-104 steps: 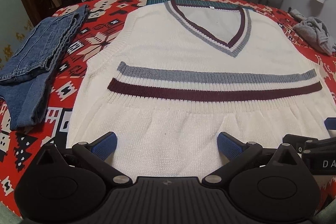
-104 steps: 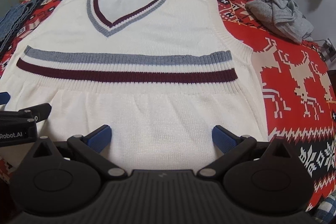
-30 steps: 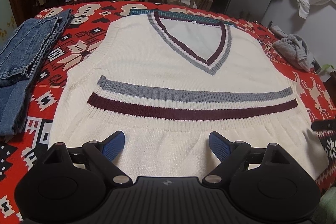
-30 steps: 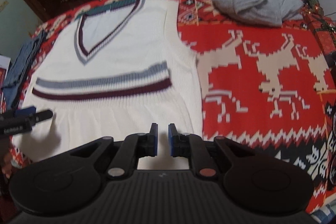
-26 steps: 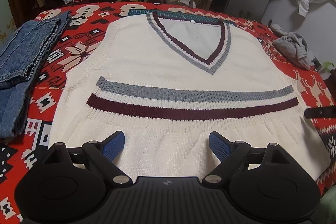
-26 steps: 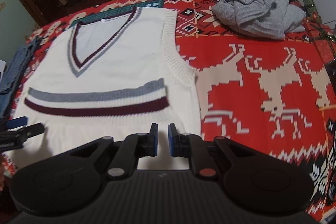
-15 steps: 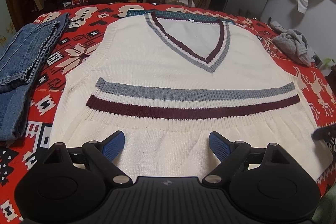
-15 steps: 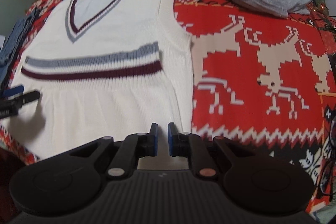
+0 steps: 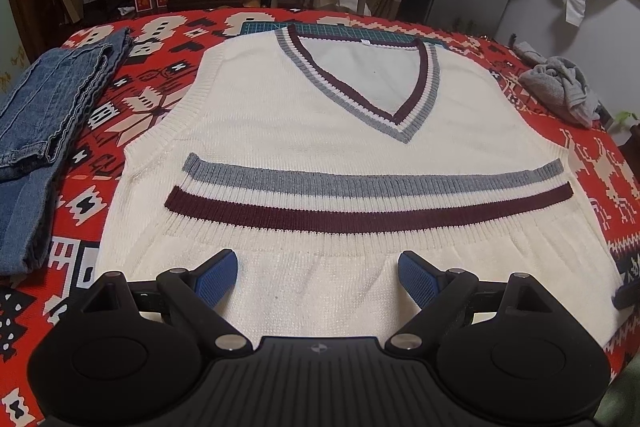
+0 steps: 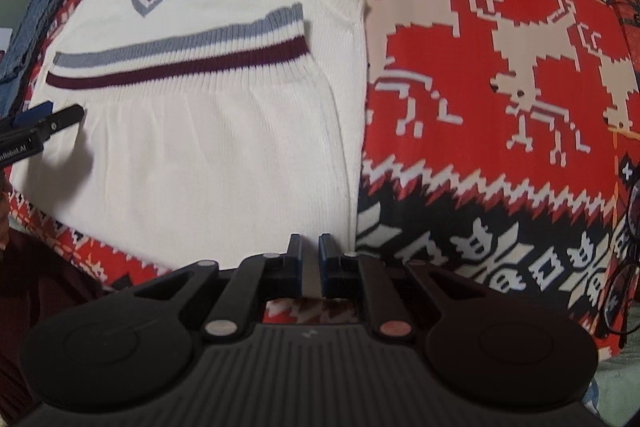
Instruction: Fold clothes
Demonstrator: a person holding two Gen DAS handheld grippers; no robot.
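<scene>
Since three and a half seconds ago the right gripper (image 10: pixel 309 259) has swung away from the middle of the hem to the garment's right-hand bottom corner, and its jaws, then wide, now stand nearly together with only a narrow slot between the blue pads; whether cloth is caught in that slot cannot be told. The left gripper (image 9: pixel 316 277) has kept its jaws spread wide over the lower hem, holding nothing.

Going from left to right in the left wrist view: a folded pair of blue denim jeans (image 9: pixel 44 131) lies at the left edge of the red patterned tablecloth (image 9: pixel 132 107), apart from the task garment. Next comes the cream knitted sleeveless V-neck vest (image 9: pixel 320 131), spread flat and face up in the middle of the table, neckline away from the camera, with a grey stripe and a maroon stripe across the chest and matching trim round the neck. A dark green cutting mat (image 9: pixel 340 31) shows just beyond the collar. Farther right, well apart from the vest, sits a crumpled grey cloth (image 9: pixel 560 91).

In the right wrist view the vest's right side edge (image 10: pixel 352 99) runs beside the reindeer figures of the cloth, and the left gripper's tip shows at the far left over the hem.
</scene>
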